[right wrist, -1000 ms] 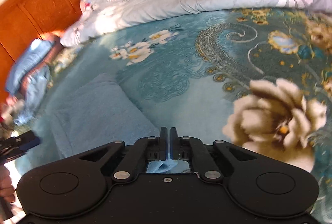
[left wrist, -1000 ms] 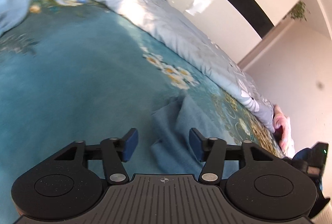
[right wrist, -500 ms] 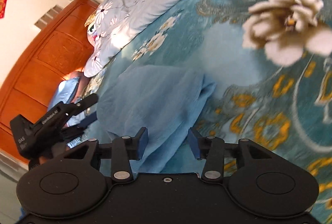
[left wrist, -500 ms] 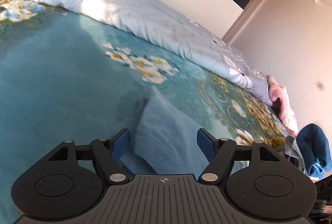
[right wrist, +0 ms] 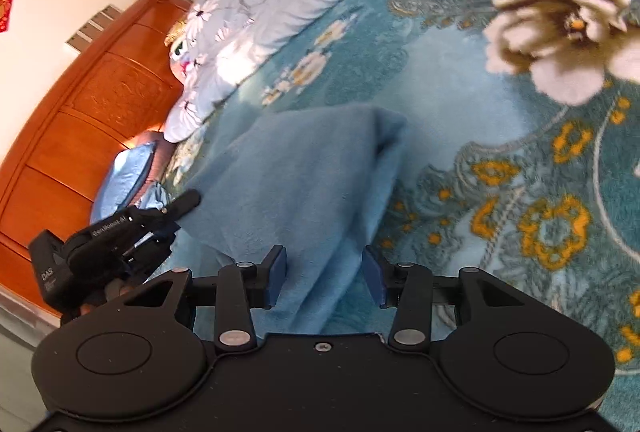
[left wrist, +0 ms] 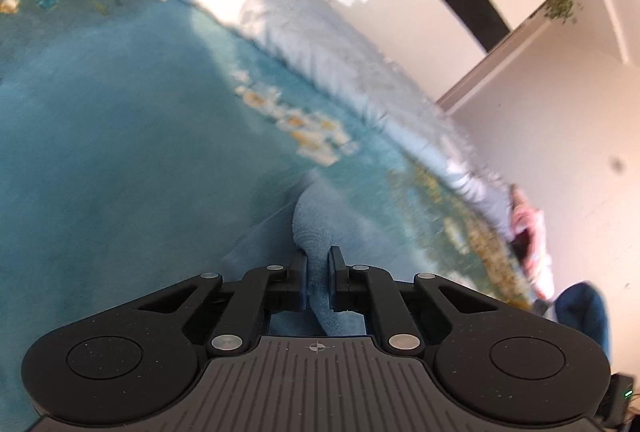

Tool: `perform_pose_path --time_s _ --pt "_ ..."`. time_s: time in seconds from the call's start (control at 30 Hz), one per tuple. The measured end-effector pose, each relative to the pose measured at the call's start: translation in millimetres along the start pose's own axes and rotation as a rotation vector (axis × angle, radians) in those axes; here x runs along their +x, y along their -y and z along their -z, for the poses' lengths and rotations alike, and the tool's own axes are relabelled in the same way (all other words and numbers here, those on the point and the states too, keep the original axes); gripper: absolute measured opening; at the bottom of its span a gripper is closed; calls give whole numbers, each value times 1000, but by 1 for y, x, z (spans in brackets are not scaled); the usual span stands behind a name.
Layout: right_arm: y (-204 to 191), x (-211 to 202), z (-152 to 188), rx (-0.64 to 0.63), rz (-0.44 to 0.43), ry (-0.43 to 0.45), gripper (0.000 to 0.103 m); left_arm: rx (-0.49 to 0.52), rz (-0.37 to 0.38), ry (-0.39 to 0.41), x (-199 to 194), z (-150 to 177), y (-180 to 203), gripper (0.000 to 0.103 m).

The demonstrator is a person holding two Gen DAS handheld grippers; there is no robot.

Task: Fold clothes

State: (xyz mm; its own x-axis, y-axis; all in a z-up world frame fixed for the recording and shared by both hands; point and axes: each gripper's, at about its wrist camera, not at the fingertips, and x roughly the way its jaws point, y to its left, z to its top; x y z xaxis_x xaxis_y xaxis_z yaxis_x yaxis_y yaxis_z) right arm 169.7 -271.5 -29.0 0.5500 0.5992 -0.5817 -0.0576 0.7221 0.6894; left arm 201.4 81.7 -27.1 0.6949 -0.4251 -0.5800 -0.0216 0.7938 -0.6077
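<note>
A light blue garment (right wrist: 304, 171) lies partly folded on the teal floral blanket (right wrist: 540, 171). In the left wrist view, my left gripper (left wrist: 318, 260) is shut on a raised fold of the garment (left wrist: 332, 220), pinched between its pads. In the right wrist view, my right gripper (right wrist: 324, 272) stands open just above the garment's near edge. Cloth lies between and below its fingers, and the pads do not press on it. My left gripper (right wrist: 180, 207) also shows at the garment's left edge.
A pale blue flowered quilt (left wrist: 280, 15) runs along the far side of the bed. A wooden headboard (right wrist: 80, 103) and a blue pillow (right wrist: 128, 175) are at the left. Pink clothes (left wrist: 528, 220) and a dark blue item (left wrist: 580, 312) lie at the bed's right end.
My left jaws, open before, have closed on the garment's fold. My right gripper, shut on the cloth a second ago, opened, rolled and sank, and has held still since.
</note>
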Motion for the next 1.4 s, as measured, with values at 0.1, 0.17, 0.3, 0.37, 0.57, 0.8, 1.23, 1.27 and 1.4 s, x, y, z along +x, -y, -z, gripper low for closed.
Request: perform_pose_path --time_s 0.1,0.17,0.3,0.37,0.57,0.8,1.23,1.27,1.4 --pt "1 4 3 1 15 -6 45 -45 -11 -30 7 8 -13 8" --pt "2 5 5 5 16 -6 45 -73 8 -33 6 7 -19 11" --pt "6 6 4 9 33 6 45 -35 40 -29 -1 -1 -16 16" --pt "9 7 4 23 28 20 45 17 25 -34 -1 -5 -11 34" --pt "16 17 2 82 -13 60 47 51 -21 -86 19 -10 -14 62" --pt "15 25 0 106 -68 92 22 3 10 -101 26 -7 -17 56" --pt "36 2 -45 48 -16 100 14 -70 152 -118 7 34 12 20" --pt "39 1 -46 51 -14 95 15 -67 153 -121 6 37 13 20" --pt "44 3 -42 61 -25 83 20 -90 121 -121 7 35 6 23"
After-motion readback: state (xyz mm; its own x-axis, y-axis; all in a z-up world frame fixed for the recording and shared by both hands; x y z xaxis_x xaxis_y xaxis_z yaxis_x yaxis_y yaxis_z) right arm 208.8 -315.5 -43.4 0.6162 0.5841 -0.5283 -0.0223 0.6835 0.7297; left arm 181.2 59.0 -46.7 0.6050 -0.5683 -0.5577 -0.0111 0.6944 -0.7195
